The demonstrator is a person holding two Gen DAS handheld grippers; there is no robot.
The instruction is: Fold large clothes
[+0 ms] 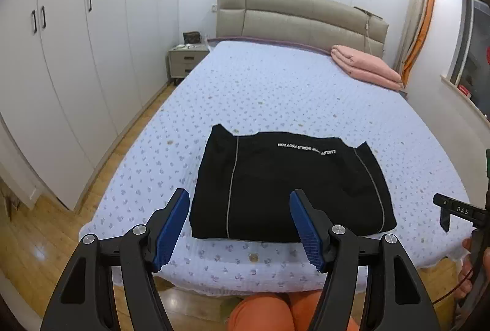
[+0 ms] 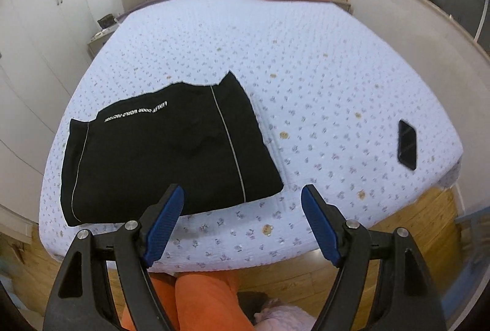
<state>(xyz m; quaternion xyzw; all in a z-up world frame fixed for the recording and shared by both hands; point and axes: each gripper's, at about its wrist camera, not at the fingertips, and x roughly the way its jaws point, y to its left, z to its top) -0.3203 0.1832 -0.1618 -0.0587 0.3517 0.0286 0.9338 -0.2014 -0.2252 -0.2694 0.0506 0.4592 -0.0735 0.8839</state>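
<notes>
A black garment (image 1: 291,190) with thin white stripes and white lettering lies folded into a compact rectangle near the foot of the bed (image 1: 275,86). It also shows in the right wrist view (image 2: 165,153), left of centre. My left gripper (image 1: 240,208) is open and empty, held just in front of the garment's near edge. My right gripper (image 2: 243,202) is open and empty, above the bed's near edge, off the garment's right corner. Part of the right gripper (image 1: 459,211) shows at the right edge of the left wrist view.
A black phone (image 2: 407,144) lies on the bed (image 2: 337,70) at the right. Folded pink blankets (image 1: 367,67) sit by the padded headboard (image 1: 300,18). White wardrobes (image 1: 76,55) line the left wall, with a nightstand (image 1: 186,61). My orange-clad legs (image 2: 199,300) are below.
</notes>
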